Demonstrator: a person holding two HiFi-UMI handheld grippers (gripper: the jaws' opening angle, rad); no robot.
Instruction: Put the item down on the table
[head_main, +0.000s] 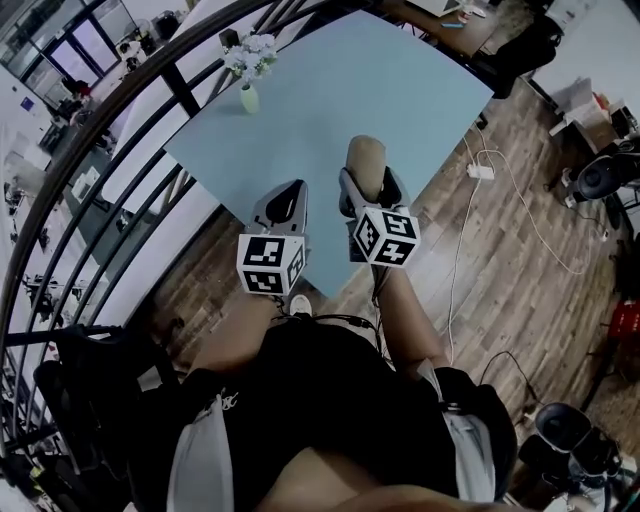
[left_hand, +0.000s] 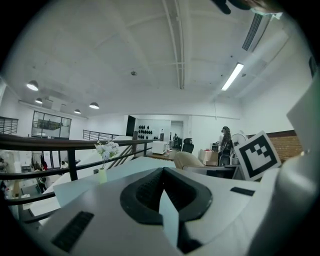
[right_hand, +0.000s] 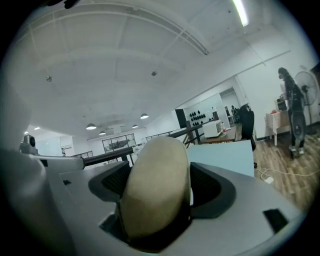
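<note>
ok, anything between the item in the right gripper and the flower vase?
Nothing: the head view shows only bare blue table between the tan item in the right gripper and the flower vase.

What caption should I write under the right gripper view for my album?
Right tongs squeezing a tan oval item, light blue table beyond.

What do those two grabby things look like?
Both are grey with dark, ridged pads inside. The left gripper and right gripper carry white cubes printed with black square markers. The person wears a black top.
</note>
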